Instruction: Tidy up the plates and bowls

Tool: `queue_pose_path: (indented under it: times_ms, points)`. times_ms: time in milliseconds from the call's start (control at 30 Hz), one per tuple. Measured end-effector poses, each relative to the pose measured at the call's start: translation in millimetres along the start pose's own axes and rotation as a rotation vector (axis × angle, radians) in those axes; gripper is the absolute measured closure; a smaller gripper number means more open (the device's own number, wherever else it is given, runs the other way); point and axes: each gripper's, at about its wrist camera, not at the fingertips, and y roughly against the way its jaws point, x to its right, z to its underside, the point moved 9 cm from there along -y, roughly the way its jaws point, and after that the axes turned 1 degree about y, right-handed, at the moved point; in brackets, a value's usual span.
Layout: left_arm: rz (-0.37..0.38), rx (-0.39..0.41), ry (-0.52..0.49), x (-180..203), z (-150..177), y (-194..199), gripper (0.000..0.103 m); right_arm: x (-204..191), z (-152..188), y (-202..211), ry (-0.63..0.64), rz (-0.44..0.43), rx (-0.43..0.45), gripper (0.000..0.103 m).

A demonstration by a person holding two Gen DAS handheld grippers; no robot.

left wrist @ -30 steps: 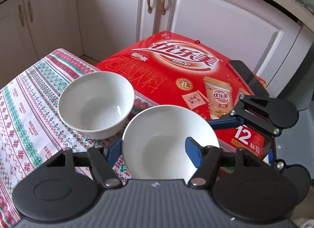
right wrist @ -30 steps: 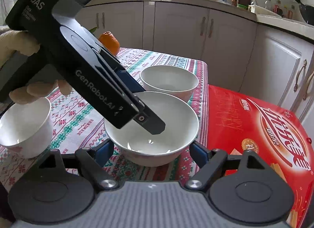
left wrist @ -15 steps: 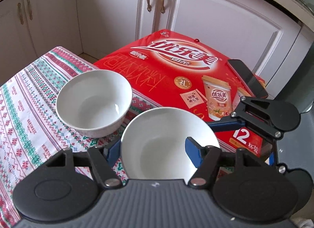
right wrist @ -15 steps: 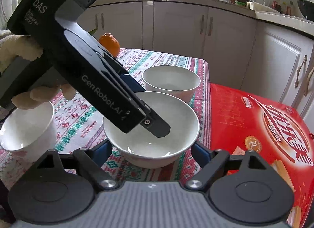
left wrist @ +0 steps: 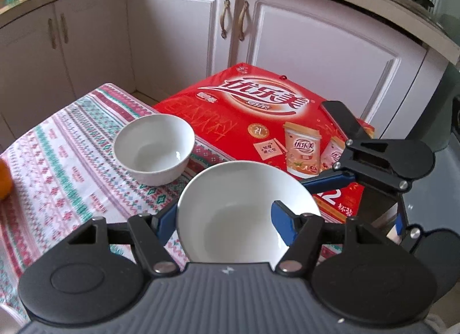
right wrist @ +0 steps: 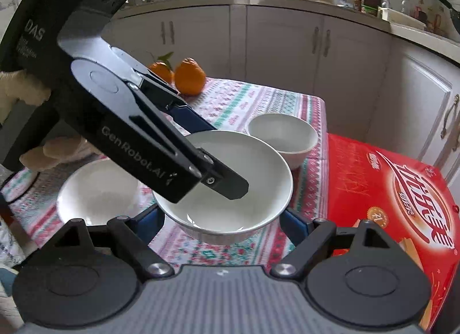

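Tablecloth (right wrist: 253,104) corner — wide bowl (right wrist: 230,190) in left claw (right wrist: 218,158), near edge.

My left gripper (left wrist: 224,219) is clamped on the wide bowl's (left wrist: 230,219) rim — one blue finger (left wrist: 283,226) inside, the other outside the wall. In the right wrist view it reaches in from upper left, angled down, my gloved left hand (right wrist: 34,121) wrapped round its handle. My right gripper (right wrist: 221,226) sits low with its jaws spread wide, one on each side of the same bowl — not touching that I can tell.
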Motion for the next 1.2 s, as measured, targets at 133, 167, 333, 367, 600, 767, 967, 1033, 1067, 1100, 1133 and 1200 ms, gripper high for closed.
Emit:
queue_pose_path:
  times_ms: [133, 167, 333, 367, 600, 767, 967, 1033, 1067, 1100, 1133, 1200]
  points:
    - [-0.016, 0.017, 0.018, -2.9, 5.1, 19.4, 0.035, -15.8, -10.1, 9.8, 0.020, -0.030, 0.009, 0.013]
    - [-0.020, 0.022, 0.023, -4.7, 6.9, 24.5, 0.035, -20.0, -12.1, 11.4, 0.024, -0.038, 0.011, 0.013]
    - [-0.054, 0.040, 0.057, -14.4, 19.1, 48.3, 0.035, -42.2, -21.5, 12.8, 0.055, -0.081, 0.014, 0.013]
    - [-0.060, 0.042, 0.062, -16.6, 22.1, 52.5, 0.035, -46.8, -22.8, 11.4, 0.060, -0.092, 0.010, 0.013]
    - [-0.112, 0.052, 0.103, -35.8, 44.8, 76.9, 0.035, -79.8, -27.6, -1.4, 0.093, -0.155, -0.007, 0.013]
    - [-0.137, 0.058, 0.130, -47.2, 62.0, 88.0, 0.035, -103.2, -26.4, -10.6, 0.119, -0.187, -0.023, 0.013]
    - [-0.145, 0.055, 0.194, -60.4, 87.7, 83.6, 0.034, -120.4, -18.7, -25.2, 0.116, -0.217, -0.038, 0.013]
    - [-0.151, 0.049, 0.205, -63.1, 95.4, 79.7, 0.034, -123.7, -16.4, -29.4, 0.118, -0.217, -0.041, 0.013]
    - [-0.150, 0.048, 0.216, -64.9, 98.0, 78.4, 0.034, -125.9, -15.1, -31.6, 0.128, -0.212, -0.045, 0.013]
    - [-0.147, 0.048, 0.227, -66.8, 99.9, 76.9, 0.034, -127.8, -13.9, -33.9, 0.138, -0.204, -0.048, 0.013]
    - [-0.144, 0.050, 0.234, -67.8, 101.5, 76.3, 0.034, -129.5, -12.3, -35.4, 0.147, -0.198, -0.049, 0.013]
    - [-0.130, 0.059, 0.242, -68.9, 102.7, 75.9, 0.034, -130.0, -8.4, -38.6, 0.150, -0.193, -0.057, 0.013]
